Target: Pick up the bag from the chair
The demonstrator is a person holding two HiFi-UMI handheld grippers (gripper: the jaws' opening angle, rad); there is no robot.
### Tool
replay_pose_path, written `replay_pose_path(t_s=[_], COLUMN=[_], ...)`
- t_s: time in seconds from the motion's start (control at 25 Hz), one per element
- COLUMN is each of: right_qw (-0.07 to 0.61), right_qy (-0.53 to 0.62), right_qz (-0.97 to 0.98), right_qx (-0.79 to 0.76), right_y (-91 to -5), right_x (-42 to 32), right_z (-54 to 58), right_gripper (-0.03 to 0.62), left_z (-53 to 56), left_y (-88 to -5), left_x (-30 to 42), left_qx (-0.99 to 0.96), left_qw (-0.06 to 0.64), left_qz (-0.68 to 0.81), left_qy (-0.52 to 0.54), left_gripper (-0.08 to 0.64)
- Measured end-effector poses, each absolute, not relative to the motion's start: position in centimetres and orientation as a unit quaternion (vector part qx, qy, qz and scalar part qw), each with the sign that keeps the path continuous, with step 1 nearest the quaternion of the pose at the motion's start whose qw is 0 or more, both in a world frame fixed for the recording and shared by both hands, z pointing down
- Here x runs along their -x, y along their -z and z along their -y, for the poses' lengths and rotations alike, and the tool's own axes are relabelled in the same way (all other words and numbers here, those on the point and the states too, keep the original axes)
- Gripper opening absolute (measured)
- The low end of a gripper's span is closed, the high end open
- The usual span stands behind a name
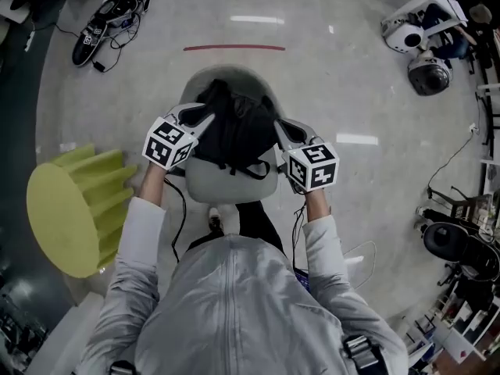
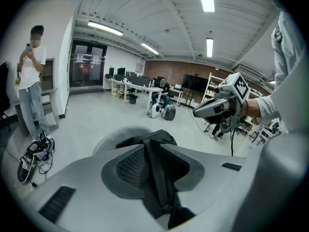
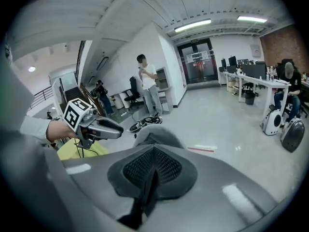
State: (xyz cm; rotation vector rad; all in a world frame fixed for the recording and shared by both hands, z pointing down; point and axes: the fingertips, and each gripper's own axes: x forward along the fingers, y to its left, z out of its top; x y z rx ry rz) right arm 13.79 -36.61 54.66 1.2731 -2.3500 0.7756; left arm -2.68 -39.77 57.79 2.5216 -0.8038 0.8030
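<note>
A black bag (image 1: 234,127) rests on the seat of a grey round chair (image 1: 230,184) right in front of me. My left gripper (image 1: 205,119) is at the bag's left side and my right gripper (image 1: 279,128) at its right side. In the left gripper view the jaws (image 2: 155,154) are shut on a black strap (image 2: 158,182), with the bag (image 2: 153,138) just beyond and the right gripper (image 2: 212,108) across from it. In the right gripper view the jaws (image 3: 152,172) pinch another black strap (image 3: 145,199); the left gripper (image 3: 102,128) and the chair back (image 3: 158,139) show behind.
A yellow-green ribbed stool (image 1: 70,201) stands close on the left. Shoes and cables (image 1: 105,22) lie on the floor at the far left, past a red floor line (image 1: 234,48). White machines (image 1: 418,33) stand at the far right. A person (image 2: 31,81) stands by the wall.
</note>
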Motion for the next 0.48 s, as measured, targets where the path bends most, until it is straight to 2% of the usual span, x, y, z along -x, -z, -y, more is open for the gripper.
replay_pose_path(t_s=[0.12,0.24,0.4,0.48], right_qw=[0.197,0.240,0.287,0.295], right_qy=[-0.287,-0.306,-0.314,-0.323], right_qz=[0.829,0.832,0.835,0.832], right_qx=[-0.437,-0.396,-0.348,-0.341], right_y=[-57.9,-61.5,-65.4,-67.0], right_x=[-14.5,-13.8,-13.3,-13.1], right_z=[38.1,38.3,38.4,38.4], right_gripper=[0.012,0.173,0.230,0.232], left_z=[40.8,41.3,42.0,42.0], left_y=[-61.1,-64.4,-68.1,-69.5], left_x=[2.1,2.2,2.1,2.2], left_qx=[-0.886,-0.874,-0.861,-0.856], left_qw=[0.196,0.204,0.213,0.212], left_qz=[0.265,0.245,0.215,0.203], left_qy=[-0.326,-0.366,-0.408,-0.426], left_gripper=[0.130,0.149,0.184,0.199])
